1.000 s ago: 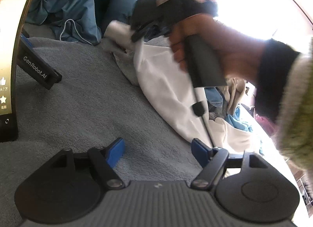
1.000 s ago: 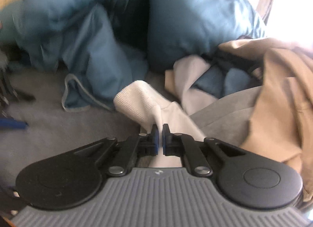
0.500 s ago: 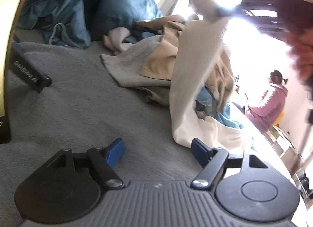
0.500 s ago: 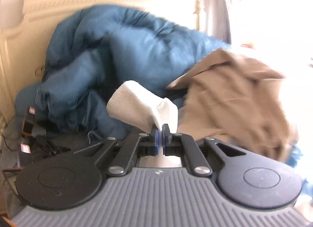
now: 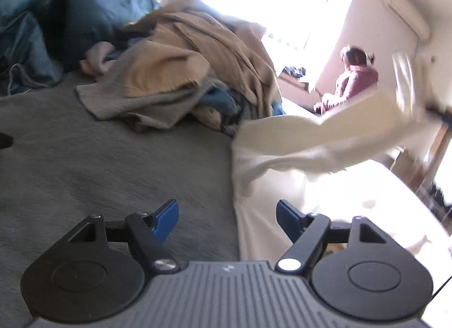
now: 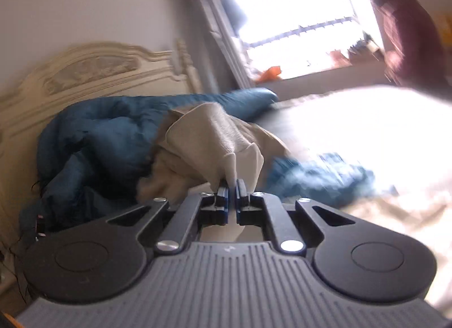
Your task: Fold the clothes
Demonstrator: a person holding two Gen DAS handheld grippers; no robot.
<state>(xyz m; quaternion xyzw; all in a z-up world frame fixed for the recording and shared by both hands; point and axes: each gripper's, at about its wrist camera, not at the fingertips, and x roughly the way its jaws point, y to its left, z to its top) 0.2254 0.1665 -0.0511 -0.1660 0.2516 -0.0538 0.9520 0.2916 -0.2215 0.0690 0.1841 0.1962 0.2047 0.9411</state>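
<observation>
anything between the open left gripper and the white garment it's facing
Nothing visible. The left gripper stands open over the grey blanket, and the white garment lies just ahead with only bare blanket between. The tan clothes pile sits farther back.

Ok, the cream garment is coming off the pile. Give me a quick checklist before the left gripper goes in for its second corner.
1. Right gripper grip on the cream garment: ok. Fabric is pinched between the pads, though the jaws have just been opening slightly.
2. Left gripper ready: ok. Open, nothing between its fingers.
3. Garment within the left gripper's reach: ok. Its lower part hangs just ahead of the right-hand finger.
4. Garment clear of the clothes pile: cannot tell. Its near edge blurs into the pile.
5. Grey bedspread free for laying out: ok.
6. Which corner to take: cannot tell, motion blur.
</observation>
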